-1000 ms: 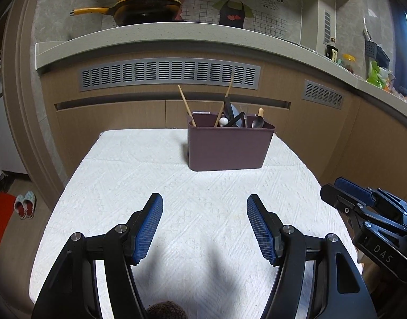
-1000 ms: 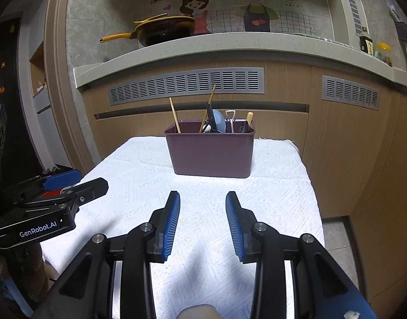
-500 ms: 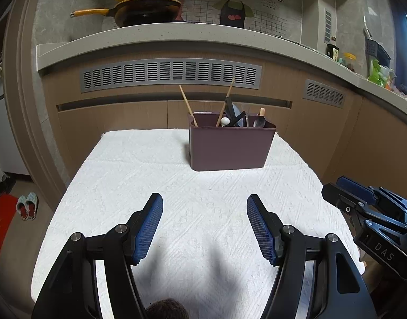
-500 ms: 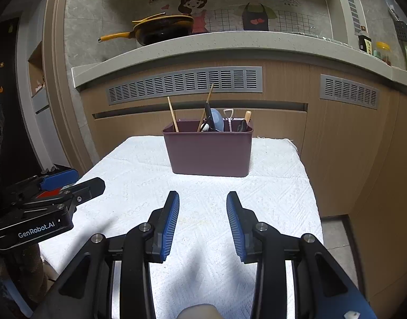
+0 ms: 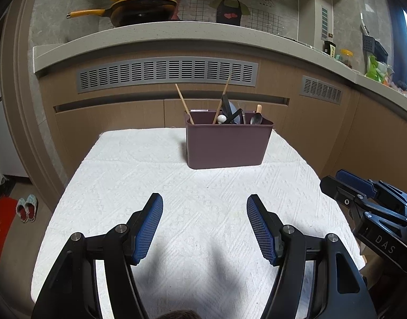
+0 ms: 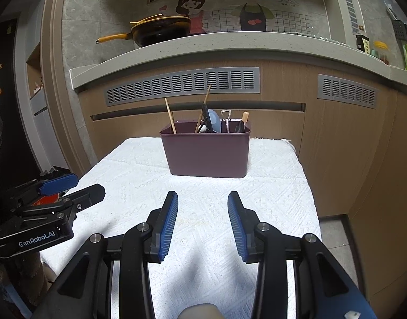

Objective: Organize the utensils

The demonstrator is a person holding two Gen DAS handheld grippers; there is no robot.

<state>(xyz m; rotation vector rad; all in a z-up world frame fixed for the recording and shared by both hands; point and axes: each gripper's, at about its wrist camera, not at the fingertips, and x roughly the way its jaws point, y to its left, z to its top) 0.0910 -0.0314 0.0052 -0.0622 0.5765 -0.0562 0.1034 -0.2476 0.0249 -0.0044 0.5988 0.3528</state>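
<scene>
A dark purple utensil holder [image 5: 227, 145] [image 6: 207, 154] stands at the far end of the table on a white textured cloth [image 5: 192, 207] [image 6: 203, 191]. Wooden chopsticks [image 5: 182, 103] [image 6: 169, 115], a metal spoon [image 5: 256, 118], a pale blue spoon [image 6: 213, 119] and other utensils stick out of it. My left gripper [image 5: 204, 204] hovers open over the near cloth, nothing between its fingers. My right gripper [image 6: 203, 202] is also over the near cloth, well short of the holder; its jaws are opening and hold nothing. Each gripper shows at the other view's edge.
Behind the table runs a wooden cabinet front with grey vents [image 5: 166, 73] under a stone counter. A yellow-handled pan [image 5: 139, 8] [image 6: 155, 32] sits on the counter. Slippers [image 5: 26, 207] and a red mat lie on the floor at left.
The right gripper's jaws have spread a little wider. Both views show the holder shifted only slightly; the left gripper looks the same.
</scene>
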